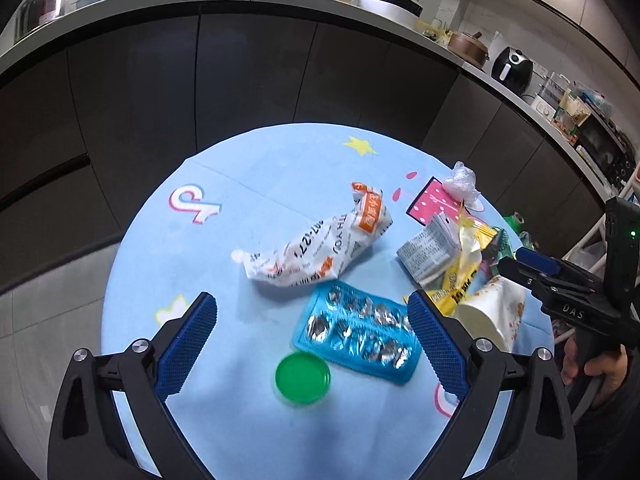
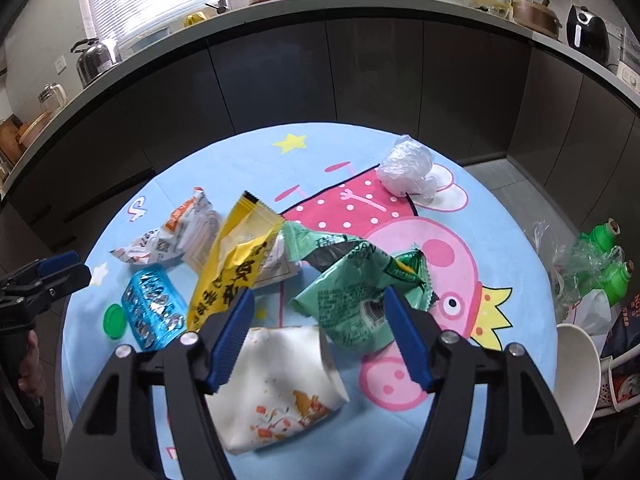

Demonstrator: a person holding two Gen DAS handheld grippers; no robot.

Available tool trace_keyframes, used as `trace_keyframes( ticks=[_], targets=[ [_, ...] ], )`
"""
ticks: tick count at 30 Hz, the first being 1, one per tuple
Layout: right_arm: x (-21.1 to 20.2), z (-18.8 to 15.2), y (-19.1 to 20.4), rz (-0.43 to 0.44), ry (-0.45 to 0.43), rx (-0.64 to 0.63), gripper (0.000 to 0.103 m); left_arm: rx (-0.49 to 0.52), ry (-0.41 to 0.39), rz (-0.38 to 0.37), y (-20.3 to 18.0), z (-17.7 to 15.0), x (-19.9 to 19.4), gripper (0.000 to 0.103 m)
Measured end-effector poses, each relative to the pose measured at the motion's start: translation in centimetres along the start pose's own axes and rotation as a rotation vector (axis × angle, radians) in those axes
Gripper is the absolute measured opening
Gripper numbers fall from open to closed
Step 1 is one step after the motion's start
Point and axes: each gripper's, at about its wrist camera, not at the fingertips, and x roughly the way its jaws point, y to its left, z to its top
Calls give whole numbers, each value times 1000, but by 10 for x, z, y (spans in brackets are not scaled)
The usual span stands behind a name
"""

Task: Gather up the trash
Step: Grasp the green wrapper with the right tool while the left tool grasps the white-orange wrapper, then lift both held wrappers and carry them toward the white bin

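Observation:
Trash lies on a round table [image 2: 500,216] with a light blue cartoon cloth. My left gripper [image 1: 312,304] hangs open over a blue foil blister pack [image 1: 356,332], with a green lid [image 1: 303,377] and a white-and-orange wrapper [image 1: 320,248] close by. My right gripper [image 2: 319,296] is open; a crushed white paper cup [image 2: 276,380] lies between its fingers, against the left pad and apart from the right one. A green wrapper [image 2: 352,292] and a yellow wrapper [image 2: 232,264] lie just past its tips. A hand [image 1: 600,372] holds the right gripper [image 1: 516,264] over the cup [image 1: 492,312].
Crumpled clear plastic [image 2: 406,170] sits at the table's far right. Off the right edge are a white bowl [image 2: 576,376] and a clear bag of green bottles [image 2: 600,264]. Dark cabinets [image 2: 360,72] under a cluttered counter curve behind the table.

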Motion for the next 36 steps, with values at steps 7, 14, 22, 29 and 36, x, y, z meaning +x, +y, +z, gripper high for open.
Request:
trace_keyframes(
  ticks=[7, 14, 22, 29, 36],
  targets=[
    [3, 0, -14, -13, -5, 60, 16, 104, 36, 10, -10, 19, 27, 94],
    [-25, -1, -23, -46, -77, 55, 10, 154, 90, 29, -19, 38, 60, 94],
    [-43, -12, -29, -57, -90, 56, 9, 212, 172, 82, -24, 42, 90, 88],
    [-46, -22, -35, -45, -85, 87, 10, 213, 216, 52, -28, 48, 93, 50],
    [-61, -27, -37, -27, -104, 97, 10, 196, 203, 44, -31, 48, 76, 24]
  ],
)
